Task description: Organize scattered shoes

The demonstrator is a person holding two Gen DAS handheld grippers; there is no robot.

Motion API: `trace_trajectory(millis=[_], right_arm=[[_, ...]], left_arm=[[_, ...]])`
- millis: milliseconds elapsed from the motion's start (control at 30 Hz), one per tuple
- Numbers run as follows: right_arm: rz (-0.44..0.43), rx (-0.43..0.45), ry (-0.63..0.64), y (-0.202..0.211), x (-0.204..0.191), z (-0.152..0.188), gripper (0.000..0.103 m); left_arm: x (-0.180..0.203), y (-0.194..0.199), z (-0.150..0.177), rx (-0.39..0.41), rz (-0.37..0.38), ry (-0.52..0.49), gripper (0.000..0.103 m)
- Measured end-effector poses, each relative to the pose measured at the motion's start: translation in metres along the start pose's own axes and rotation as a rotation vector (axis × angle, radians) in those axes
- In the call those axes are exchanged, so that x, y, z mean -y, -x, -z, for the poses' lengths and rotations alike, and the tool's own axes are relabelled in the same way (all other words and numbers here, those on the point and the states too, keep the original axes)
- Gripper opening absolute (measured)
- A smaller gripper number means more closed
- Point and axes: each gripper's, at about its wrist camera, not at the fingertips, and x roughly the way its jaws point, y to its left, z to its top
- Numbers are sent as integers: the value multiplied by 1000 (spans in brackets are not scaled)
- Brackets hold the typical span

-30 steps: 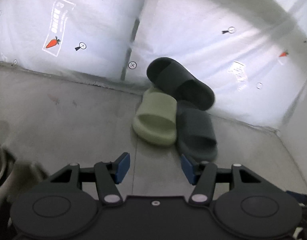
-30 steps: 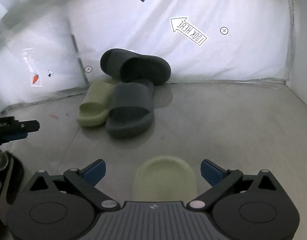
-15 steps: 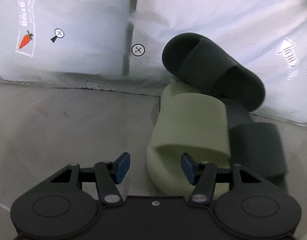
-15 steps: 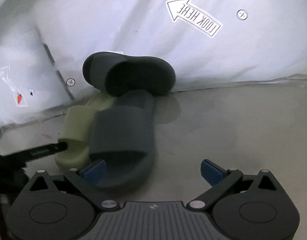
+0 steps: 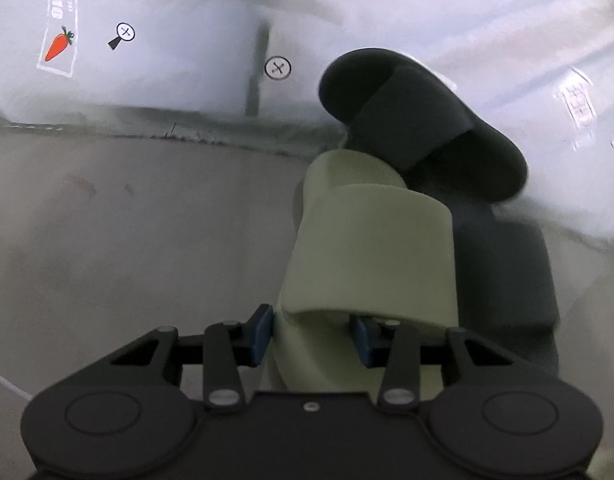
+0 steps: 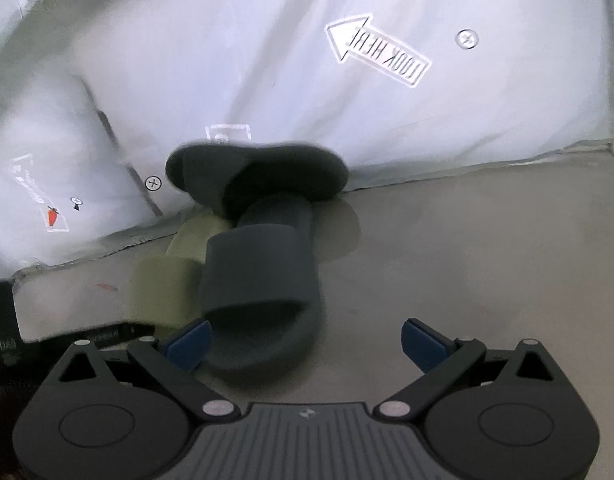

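Grey floor [image 6: 467, 248]: green slide [image 5: 371, 248], dark slide [image 6: 263, 280] side by side, touching.

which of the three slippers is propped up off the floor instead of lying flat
The dark slipper at the back: it leans against the white sheet, resting on the heels of the other two. The green slipper and the dark slipper beside it lie flat.

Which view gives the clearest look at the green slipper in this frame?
The left wrist view: the green slipper fills the centre, its strap and open end clear, one side of it between the left gripper's fingers. In the right wrist view, only part of the green slipper shows, blurred, behind the dark grey slipper.
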Motion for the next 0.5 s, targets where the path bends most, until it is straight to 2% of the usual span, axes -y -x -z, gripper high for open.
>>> trace_trajectory(millis=[267, 500], right_arm=[[16, 41, -19, 86, 5, 43, 101], [-18, 5, -4, 127, 2, 89, 101]], left_arm=[[-3, 85, 82, -53, 11, -33, 43], [-8, 148, 144, -72, 21, -55, 43]])
